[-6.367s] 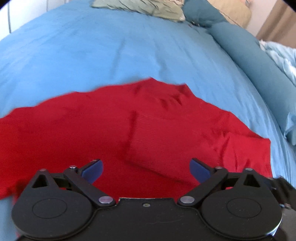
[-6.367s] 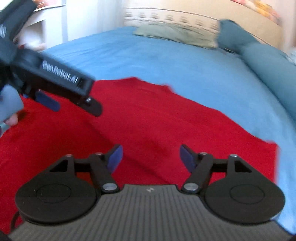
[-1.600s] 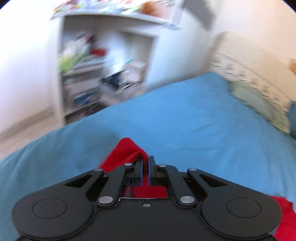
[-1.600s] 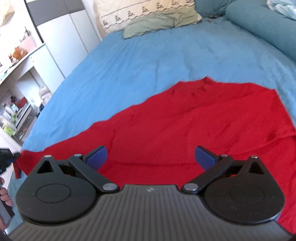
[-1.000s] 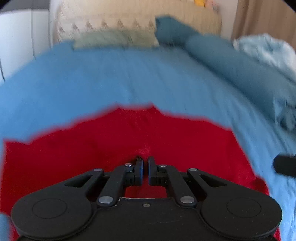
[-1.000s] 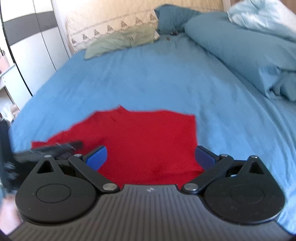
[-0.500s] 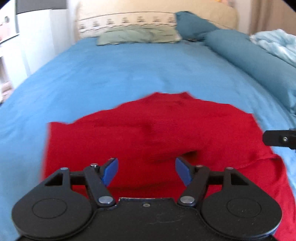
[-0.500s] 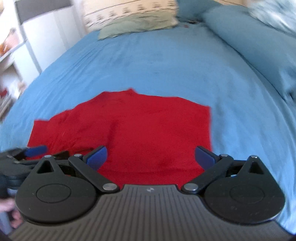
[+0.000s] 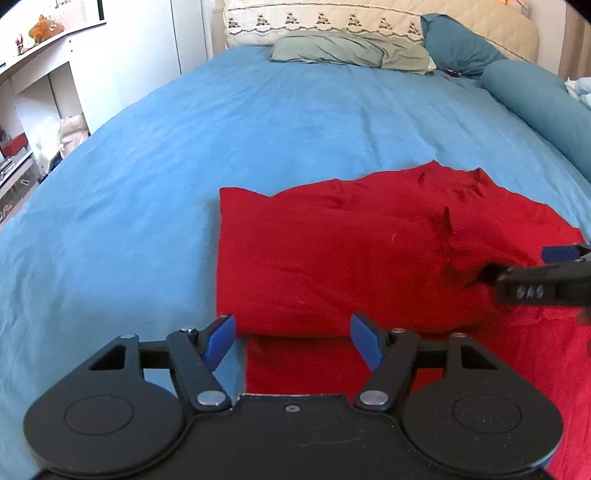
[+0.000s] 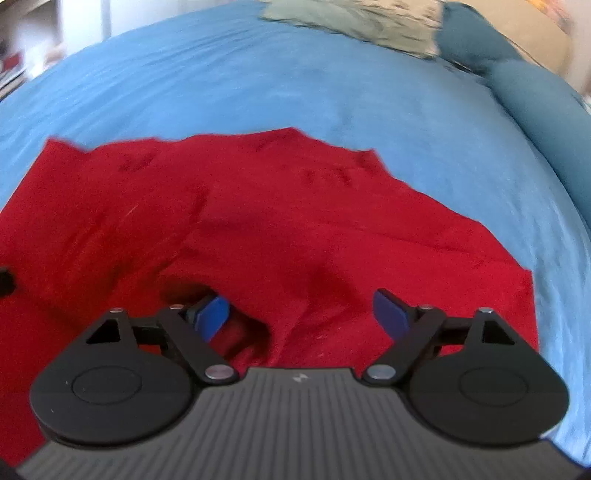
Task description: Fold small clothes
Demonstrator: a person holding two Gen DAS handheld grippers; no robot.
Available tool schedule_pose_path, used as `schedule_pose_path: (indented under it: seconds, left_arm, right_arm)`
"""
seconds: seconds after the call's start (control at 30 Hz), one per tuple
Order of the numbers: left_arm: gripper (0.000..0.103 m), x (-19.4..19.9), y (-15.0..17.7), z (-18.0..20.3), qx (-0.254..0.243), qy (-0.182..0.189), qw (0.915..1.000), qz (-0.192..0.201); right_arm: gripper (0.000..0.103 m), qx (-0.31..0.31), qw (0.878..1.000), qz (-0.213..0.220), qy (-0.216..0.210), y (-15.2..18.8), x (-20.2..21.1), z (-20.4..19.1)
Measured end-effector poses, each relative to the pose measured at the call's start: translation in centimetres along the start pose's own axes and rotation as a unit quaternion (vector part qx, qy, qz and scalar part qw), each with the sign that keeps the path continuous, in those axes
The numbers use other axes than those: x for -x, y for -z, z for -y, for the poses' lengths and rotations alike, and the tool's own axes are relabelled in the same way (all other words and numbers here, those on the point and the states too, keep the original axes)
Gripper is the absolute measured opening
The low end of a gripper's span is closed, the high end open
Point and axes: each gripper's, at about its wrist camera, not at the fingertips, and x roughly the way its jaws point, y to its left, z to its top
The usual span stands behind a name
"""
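A red garment (image 9: 351, 258) lies on the blue bed sheet (image 9: 184, 147), with its left part folded over onto the rest. My left gripper (image 9: 291, 338) is open and empty just above the near edge of that fold. My right gripper (image 10: 301, 314) is open and low over the garment (image 10: 295, 221). Its left finger sits in a dark pocket under a raised fold of cloth. The right gripper also shows at the right edge of the left wrist view (image 9: 546, 277).
A grey-green pillow (image 9: 351, 51) and a patterned cream pillow (image 9: 325, 22) lie at the head of the bed. A teal bolster (image 9: 535, 99) runs along the right side. White shelves (image 9: 33, 92) stand to the left of the bed.
My left gripper carried the garment's left part over to the right, opened and let it go. My right gripper has come lower and closer over the cloth.
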Motion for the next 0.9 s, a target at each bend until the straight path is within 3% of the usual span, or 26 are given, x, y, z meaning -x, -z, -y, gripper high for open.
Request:
schedule_pose_path:
  seconds: [0.13, 0.23, 0.3, 0.53, 0.67, 0.8, 0.9]
  left_arm:
    - [0.074, -0.2, -0.2, -0.6, 0.009, -0.002, 1.0, -0.002]
    - [0.074, -0.1, -0.2, -0.8, 0.015, -0.004, 0.9999, -0.003]
    - [0.074, -0.2, -0.2, -0.8, 0.017, -0.004, 0.9998, -0.006]
    - [0.074, -0.6, 0.1, -0.8, 0.016, -0.009, 0.9998, -0.01]
    - [0.074, -0.7, 0.6, -1.2, 0.021, -0.017, 0.9995, -0.014]
    - [0.074, -0.9, 1.5, -1.4, 0.013, -0.028, 0.9993, -0.023]
    - [0.074, -1.2, 2.1, -1.5, 0.009, -0.033, 0.999, -0.029]
  right_arm:
    - [0.095, -0.134, 0.991, 0.005, 0.027, 0.7, 0.8, 4.1]
    - [0.095, -0.254, 0.967, 0.008, -0.007, 3.0, 1.5, 8.0]
    - [0.095, -0.287, 0.958, 0.004, -0.018, 4.5, 1.7, 9.4]
    - [0.095, -0.246, 0.967, 0.027, -0.068, 5.0, 2.1, 10.0]
    - [0.092, -0.229, 0.972, 0.026, -0.046, 4.2, 1.7, 9.8]
    - [0.067, -0.224, 0.974, 0.011, -0.029, 4.1, 1.3, 9.4]
    - [0.031, -0.209, 0.977, 0.018, -0.031, 3.9, 1.4, 9.3]
